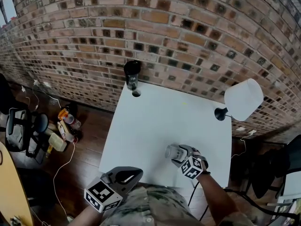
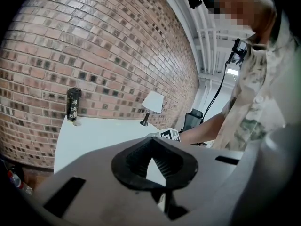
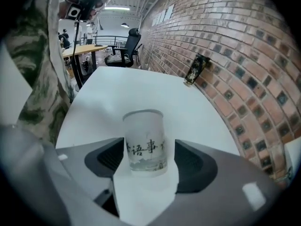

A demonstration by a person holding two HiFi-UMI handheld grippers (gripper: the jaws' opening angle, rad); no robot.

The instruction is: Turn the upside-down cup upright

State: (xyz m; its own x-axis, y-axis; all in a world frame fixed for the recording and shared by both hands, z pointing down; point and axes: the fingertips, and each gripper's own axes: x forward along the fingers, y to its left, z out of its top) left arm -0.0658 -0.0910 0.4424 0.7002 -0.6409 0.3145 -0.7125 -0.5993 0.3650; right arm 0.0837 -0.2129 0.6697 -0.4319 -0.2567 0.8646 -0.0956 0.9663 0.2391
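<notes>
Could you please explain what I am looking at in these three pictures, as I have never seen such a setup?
There is no robot here: a person holds a two-jaw gripper in each hand. One picture comes from a camera on the person's head, looking down; the other two come from cameras riding on the grippers. On the white table stand a printed cup, a dark bottle by the brick wall, and a lamp. The right gripper has its jaws open either side of the cup, not clamped. The left gripper is shut and empty.

Head cam steep down; left gripper [image 1: 135,174], right gripper [image 1: 179,152] cams low, share table [image 1: 155,121].
</notes>
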